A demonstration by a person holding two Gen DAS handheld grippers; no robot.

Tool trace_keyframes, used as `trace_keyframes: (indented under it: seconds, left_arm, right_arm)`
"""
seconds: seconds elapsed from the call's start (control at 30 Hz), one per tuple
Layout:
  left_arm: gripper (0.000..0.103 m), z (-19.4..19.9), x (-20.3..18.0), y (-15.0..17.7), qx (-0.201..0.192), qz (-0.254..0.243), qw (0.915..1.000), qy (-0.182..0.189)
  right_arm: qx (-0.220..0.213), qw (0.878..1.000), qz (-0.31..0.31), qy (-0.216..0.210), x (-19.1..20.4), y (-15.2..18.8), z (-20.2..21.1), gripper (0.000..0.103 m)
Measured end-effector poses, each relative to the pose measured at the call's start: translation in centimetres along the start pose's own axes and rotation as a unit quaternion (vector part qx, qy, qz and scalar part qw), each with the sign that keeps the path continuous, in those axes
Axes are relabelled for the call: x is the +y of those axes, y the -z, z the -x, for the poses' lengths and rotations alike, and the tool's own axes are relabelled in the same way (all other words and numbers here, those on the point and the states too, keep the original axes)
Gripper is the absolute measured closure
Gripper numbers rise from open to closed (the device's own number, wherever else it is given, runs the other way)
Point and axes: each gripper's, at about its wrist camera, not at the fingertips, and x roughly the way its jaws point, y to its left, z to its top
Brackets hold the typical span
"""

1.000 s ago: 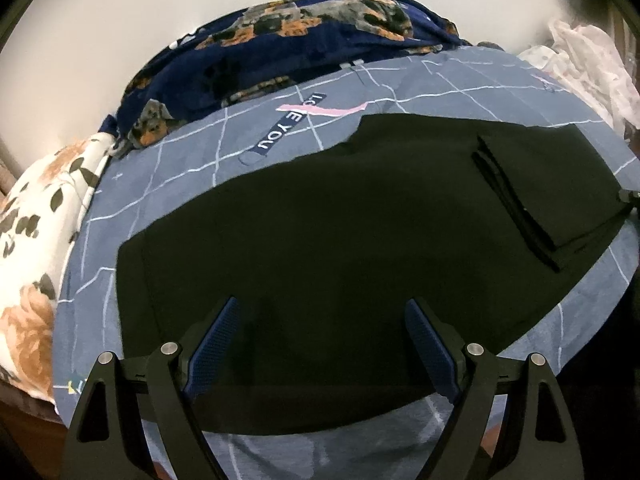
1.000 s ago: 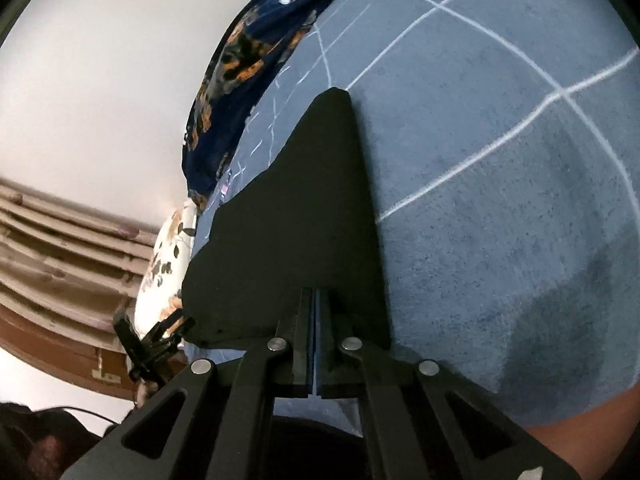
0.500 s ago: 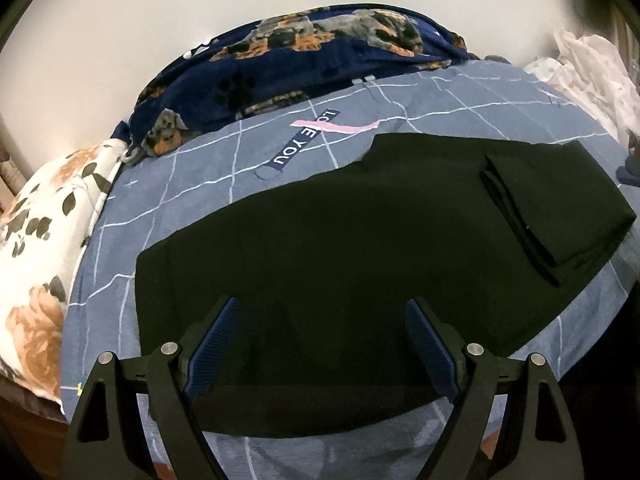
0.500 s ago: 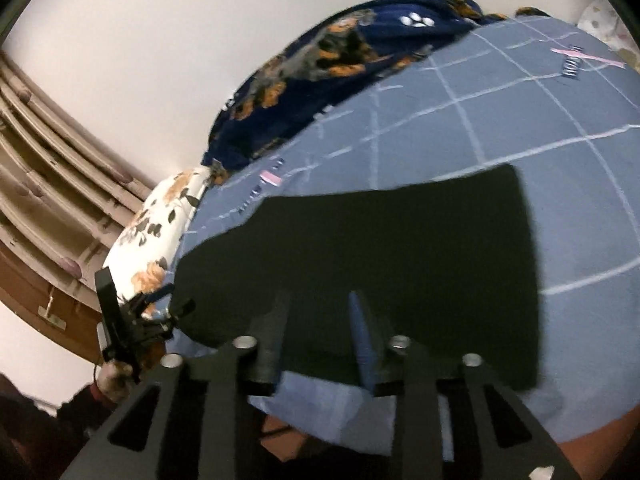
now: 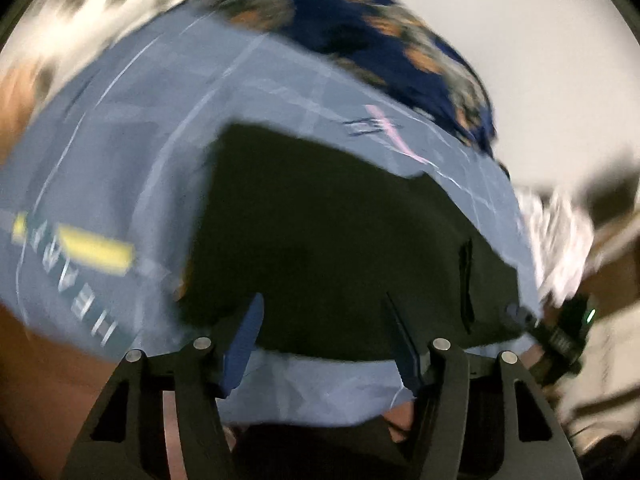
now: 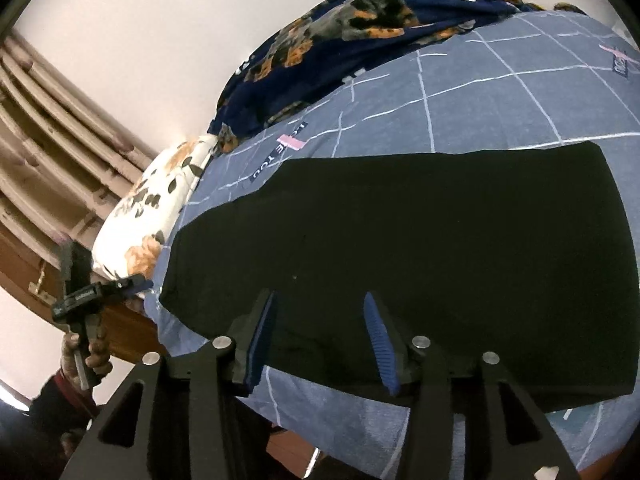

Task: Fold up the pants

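Black pants [image 6: 420,240] lie flat on a blue grid-patterned bed sheet [image 6: 500,92], one end folded over. In the blurred left wrist view the pants [image 5: 340,248] fill the middle. My left gripper [image 5: 324,320] is open and empty above the pants' near edge. My right gripper [image 6: 320,320] is open and empty over the pants' near edge. The left gripper also shows in the right wrist view [image 6: 132,284], held in a hand at the pants' left end. The right gripper shows in the left wrist view [image 5: 520,316] at the right end.
A dark blue patterned blanket [image 6: 360,28] lies bunched at the back of the bed. A white floral pillow [image 6: 148,220] sits at the left end by a wooden headboard [image 6: 48,184]. A white cloth [image 5: 556,240] lies past the right end.
My right gripper has opened, let go of the pants and drawn back. The left gripper has swung quickly to the left end of the pants, and its view has turned and blurred.
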Motion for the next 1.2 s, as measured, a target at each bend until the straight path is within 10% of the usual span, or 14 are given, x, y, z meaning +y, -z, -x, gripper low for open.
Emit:
trace_keyframes:
  seconds: [0.33, 0.63, 0.9, 1.2]
  left_arm:
    - [0.043, -1.6, 6.3, 1.3, 0.038, 0.143, 0.9847, 0.093]
    - [0.043, -3.4, 5.7, -0.2, 0.035, 0.112, 0.9924, 0.035]
    - [0.045, -2.4, 5.8, -0.3, -0.008, 0.092, 0.99, 0.107]
    - [0.047, -4.4, 7.2, -0.3, 0.024, 0.125, 0.9884, 0.083]
  right_arm:
    - [-0.005, 0.999, -0.033, -0.007, -1.1, -0.1, 0.4, 0.049]
    - [-0.003, 1.0, -0.022, -0.006, -0.4, 0.2, 0.4, 0.044]
    - [0.001, 0.999, -0.032, -0.004, -0.6, 0.3, 0.2, 0.037]
    - [0.005, 0.999, -0.043, -0.006, -1.0, 0.4, -0.1, 0.034]
